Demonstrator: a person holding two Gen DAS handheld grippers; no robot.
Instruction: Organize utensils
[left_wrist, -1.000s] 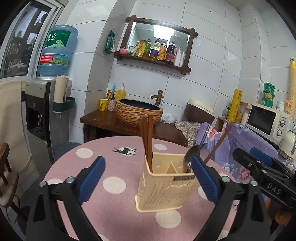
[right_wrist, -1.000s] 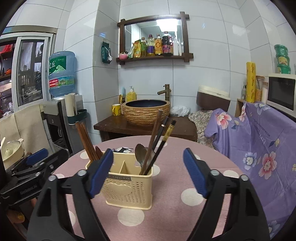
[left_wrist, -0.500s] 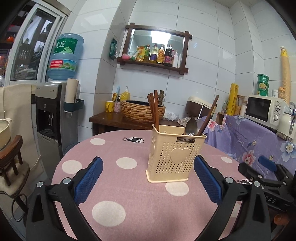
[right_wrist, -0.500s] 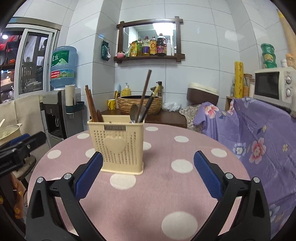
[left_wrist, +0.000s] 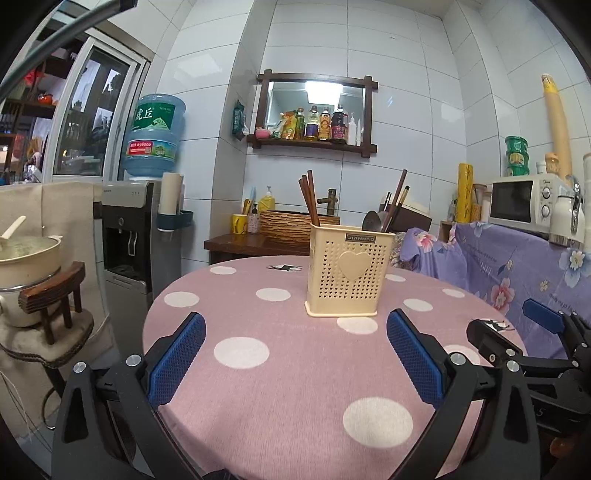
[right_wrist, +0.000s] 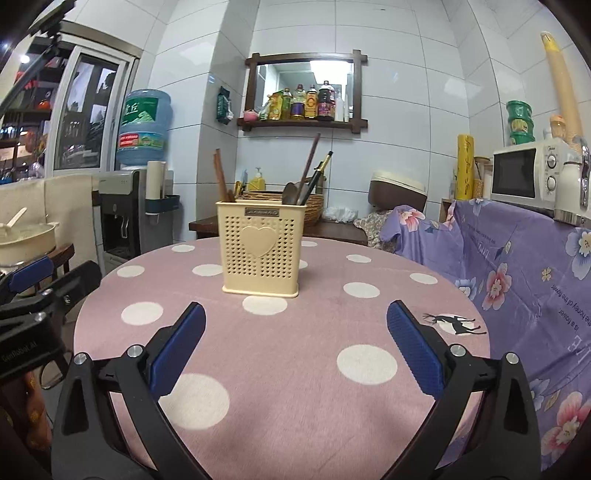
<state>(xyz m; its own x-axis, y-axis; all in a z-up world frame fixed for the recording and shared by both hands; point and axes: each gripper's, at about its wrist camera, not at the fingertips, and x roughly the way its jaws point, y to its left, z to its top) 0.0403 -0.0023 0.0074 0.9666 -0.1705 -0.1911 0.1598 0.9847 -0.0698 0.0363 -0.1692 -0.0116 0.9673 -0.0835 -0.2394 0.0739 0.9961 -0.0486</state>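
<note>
Spreading out ahead of and beneath both claws, the round pink table (left_wrist: 295, 369) with white dots takes up most of each view, and nothing lies loose on the part of it that shows. Standing upright on it, the cream utensil holder (left_wrist: 347, 273) sits ahead of the left gripper (left_wrist: 291, 354), slightly to the right of its centre line and clear of the pads. From the right gripper (right_wrist: 295, 347) the same holder (right_wrist: 260, 247) stands ahead and a little to the left, also clear.

Both claws are spread wide with nothing between the pads; the right one's jaws have just been opening to that width, with only bare cloth between them.

Inside the holder, brown chopsticks (left_wrist: 308, 197) lean in the left compartment, while a spoon (left_wrist: 371, 221) and darker chopsticks (left_wrist: 395, 199) share the right side.

Judging by this, the sorting looks finished or nearly so: every utensil in view is already in the holder and both claws sit low, away from it. The next move probably calls only for confirming that nothing is left out of frame; if something remains, a claw would have to approach it open and pinch it near mid-length before lifting it over the rim.
</note>
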